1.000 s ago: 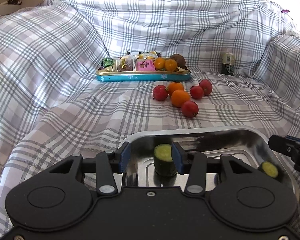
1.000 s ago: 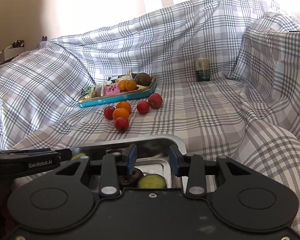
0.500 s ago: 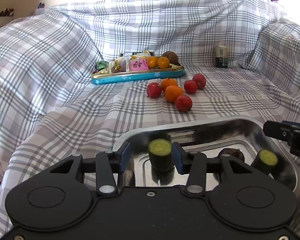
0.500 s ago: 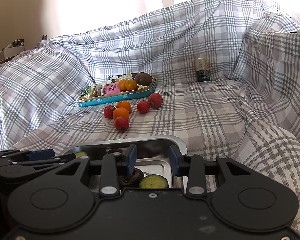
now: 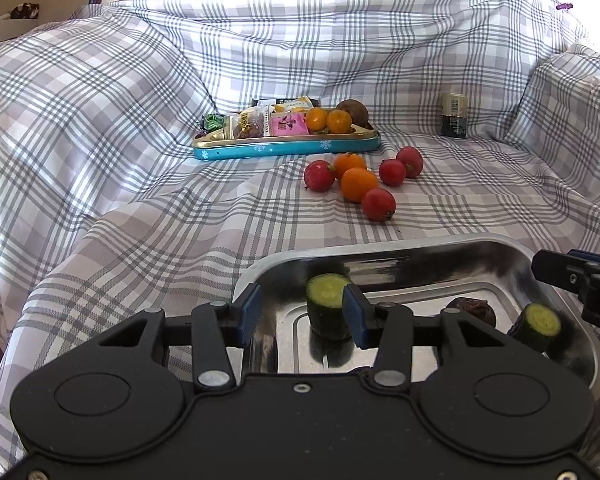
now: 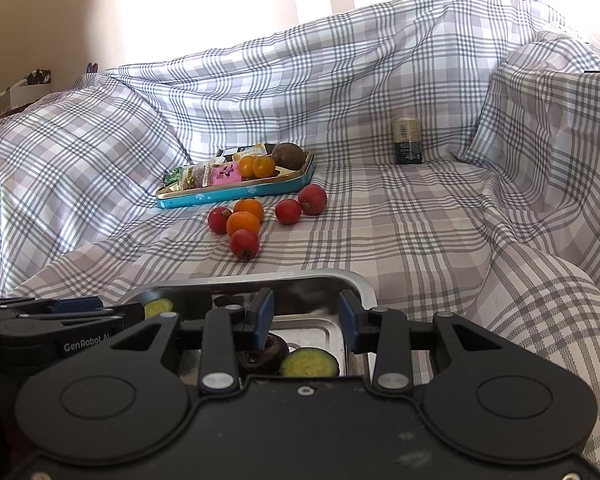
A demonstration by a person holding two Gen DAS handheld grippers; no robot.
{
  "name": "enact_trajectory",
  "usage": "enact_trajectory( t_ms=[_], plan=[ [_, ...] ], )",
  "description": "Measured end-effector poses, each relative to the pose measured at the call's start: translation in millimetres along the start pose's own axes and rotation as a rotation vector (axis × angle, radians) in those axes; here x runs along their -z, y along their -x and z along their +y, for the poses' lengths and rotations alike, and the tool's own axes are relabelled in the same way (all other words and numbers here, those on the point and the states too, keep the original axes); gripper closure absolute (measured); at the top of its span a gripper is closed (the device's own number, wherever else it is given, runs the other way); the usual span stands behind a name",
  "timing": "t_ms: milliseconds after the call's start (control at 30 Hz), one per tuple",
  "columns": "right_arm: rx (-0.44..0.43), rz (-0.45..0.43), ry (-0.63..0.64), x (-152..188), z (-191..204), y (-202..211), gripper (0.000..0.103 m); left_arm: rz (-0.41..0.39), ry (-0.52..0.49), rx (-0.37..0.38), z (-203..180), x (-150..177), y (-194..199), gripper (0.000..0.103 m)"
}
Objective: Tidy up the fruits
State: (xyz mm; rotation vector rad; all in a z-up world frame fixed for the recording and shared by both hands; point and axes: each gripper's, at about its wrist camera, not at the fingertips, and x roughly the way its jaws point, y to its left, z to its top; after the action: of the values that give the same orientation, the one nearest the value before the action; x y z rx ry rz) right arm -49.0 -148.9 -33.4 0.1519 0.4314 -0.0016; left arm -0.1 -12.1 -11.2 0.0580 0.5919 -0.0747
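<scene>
Little changed in the last sec: L view shifted slightly, showing more of the steel tray [image 5: 420, 246] and a dark fruit [image 5: 472, 308] in it. No fruit moved, so sorting hadn't progressed.

Left tongs [image 5: 300, 316] were apart, a cucumber chunk [image 5: 327, 304] standing just beyond them, not clamped. Right tongs [image 6: 306, 316] were apart too, w/ nothing between.

Loose red & orange fruits [image 5: 358, 184] lay on the checked sheet [image 5: 140, 160], beside the blue tin [image 5: 284, 148].

Sheet draped a sofa, rumpled; a can [image 5: 454, 120] stood at the back, window glare behind.
</scene>
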Motion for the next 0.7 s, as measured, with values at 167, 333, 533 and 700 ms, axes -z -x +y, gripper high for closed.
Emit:
enact_trajectory(
  t_ms=[167, 333, 533, 700],
  plan=[
    [0.003, 0.005, 0.015, 0.4, 2.0, -1.2, 0.065, -0.004, -0.004, -0.006, -0.5, 0.3, 1.7, 0.05],
    [0.011, 0.01, 0.043, 0.8, 5.7, -1.7, 0.064, 0.006, -0.02, -0.035, -2.0, 0.2, 2.9, 0.05],
    [0.028, 0.026, 0.102, 2.8, 15.3, -2.9, 0.061, -0.002, -0.061, -0.058, -8.6, 0.5, 8.1, 0.05],
    [0.031, 0.031, 0.128, 4.4, 19.4, -2.5, 0.059, -0.018, -0.076, -0.057, -10.5, 0.4, 11.2, 0.05]
  ],
)
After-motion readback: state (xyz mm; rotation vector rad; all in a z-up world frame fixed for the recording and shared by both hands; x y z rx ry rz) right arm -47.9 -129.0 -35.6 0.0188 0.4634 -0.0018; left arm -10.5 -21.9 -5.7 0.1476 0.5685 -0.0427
